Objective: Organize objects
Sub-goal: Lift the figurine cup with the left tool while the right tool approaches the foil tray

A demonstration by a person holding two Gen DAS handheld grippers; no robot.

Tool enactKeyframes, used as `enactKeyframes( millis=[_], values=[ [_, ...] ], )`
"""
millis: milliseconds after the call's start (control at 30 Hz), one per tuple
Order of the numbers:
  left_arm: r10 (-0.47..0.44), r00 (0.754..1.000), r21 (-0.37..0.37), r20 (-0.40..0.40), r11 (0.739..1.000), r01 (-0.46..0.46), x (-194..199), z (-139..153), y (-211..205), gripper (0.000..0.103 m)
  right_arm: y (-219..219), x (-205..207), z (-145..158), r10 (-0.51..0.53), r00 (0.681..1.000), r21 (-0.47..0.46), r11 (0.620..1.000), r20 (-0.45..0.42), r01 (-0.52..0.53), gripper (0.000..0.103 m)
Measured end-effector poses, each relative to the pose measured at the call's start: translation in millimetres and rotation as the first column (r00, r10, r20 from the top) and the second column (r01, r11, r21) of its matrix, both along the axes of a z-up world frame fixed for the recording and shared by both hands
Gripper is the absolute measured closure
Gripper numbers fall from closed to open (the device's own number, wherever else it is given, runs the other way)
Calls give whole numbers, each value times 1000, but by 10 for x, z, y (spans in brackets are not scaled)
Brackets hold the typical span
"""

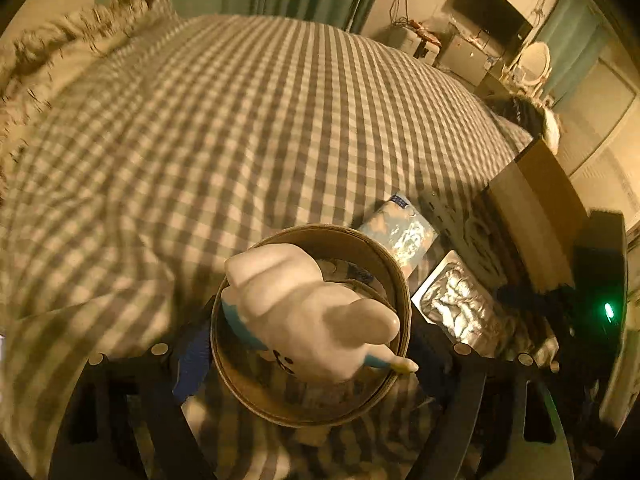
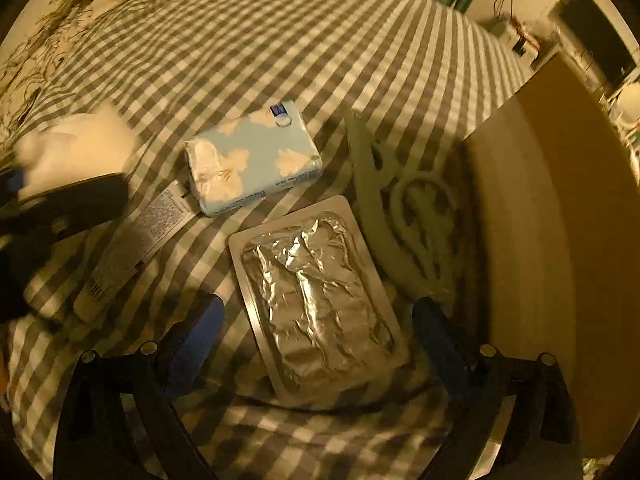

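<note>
My left gripper (image 1: 308, 344) is shut on a round brown tub (image 1: 240, 368), held above the checked bed; a white toy figure with blue trim (image 1: 316, 320) sticks out of the tub. My right gripper (image 2: 320, 340) is open, its blue pads either side of a silver foil tray (image 2: 316, 304) lying on the bed. A blue tissue pack with white clouds (image 2: 256, 160) lies beyond the tray, and a white tube (image 2: 136, 244) lies to its left. The tissue pack (image 1: 400, 232) and foil tray (image 1: 460, 308) also show in the left wrist view.
A cardboard box (image 2: 552, 208) stands at the right with a white cut-out basket (image 2: 404, 208) against it. The checked bedspread (image 1: 240, 120) stretches away, with a fringed pillow (image 1: 52, 60) at the far left. The left gripper's body (image 2: 60, 204) reaches in from the left.
</note>
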State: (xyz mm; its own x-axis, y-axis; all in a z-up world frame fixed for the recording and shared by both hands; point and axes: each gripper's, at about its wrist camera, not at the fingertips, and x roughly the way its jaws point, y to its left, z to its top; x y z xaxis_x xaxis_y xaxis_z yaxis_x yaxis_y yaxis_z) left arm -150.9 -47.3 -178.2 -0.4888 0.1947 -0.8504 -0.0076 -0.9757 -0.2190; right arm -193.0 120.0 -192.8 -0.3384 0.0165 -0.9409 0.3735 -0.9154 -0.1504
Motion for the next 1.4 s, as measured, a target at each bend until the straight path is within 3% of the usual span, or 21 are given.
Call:
enactKeyframes(
  millis=[233,333,400,467,533,600,633,700,767,833,933,1100,1233,1400],
  values=[
    [-9,998,-78,-66,997,4,169,263,-3,18,-17,-110,-66,-15,1000,2,1000,19,15,8],
    [-10,998,-78,-58,997,5,174,261,-2,17,-33,-141,-147,-15,999,19,1000,40,14,8],
    [-13,999,-64,-44,998,10,187,200,-37,17,-32,-107,-133,-8,1000,27,1000,26,7,15],
    [11,1000,-55,14,998,-11,99,56,-66,15,-36,-49,-75,-10,1000,32,999,3,10,28],
    [36,991,-33,127,999,-32,48,-136,-136,14,-37,13,-16,-12,1000,35,999,-21,13,29],
    [48,987,-44,155,998,-42,9,-181,-141,13,-60,94,41,-11,999,38,999,-40,13,30],
    [37,987,-52,156,998,-30,12,-175,-102,7,-56,129,79,-10,999,33,999,-50,12,30],
    [-15,982,-103,187,994,35,-13,-231,48,0,-45,177,132,-13,998,20,1000,-65,15,31],
    [-31,974,-204,226,976,78,-41,-316,192,0,-31,212,170,-23,997,13,1000,-78,24,32],
    [-45,972,-228,231,969,99,-49,-333,253,3,19,218,185,-44,996,7,999,-78,45,32],
    [-33,980,-205,194,976,73,-25,-253,214,22,55,204,237,-51,995,-29,998,-85,48,32],
    [-13,1000,-149,-2,989,12,182,164,115,22,67,275,314,-57,989,-53,997,-137,50,33],
    [-36,986,-132,-164,991,14,392,482,138,22,99,315,451,-53,980,-82,996,-190,38,33],
    [-71,970,-154,-234,987,35,492,636,210,22,116,511,584,-50,974,-135,991,-223,20,33]
  ],
)
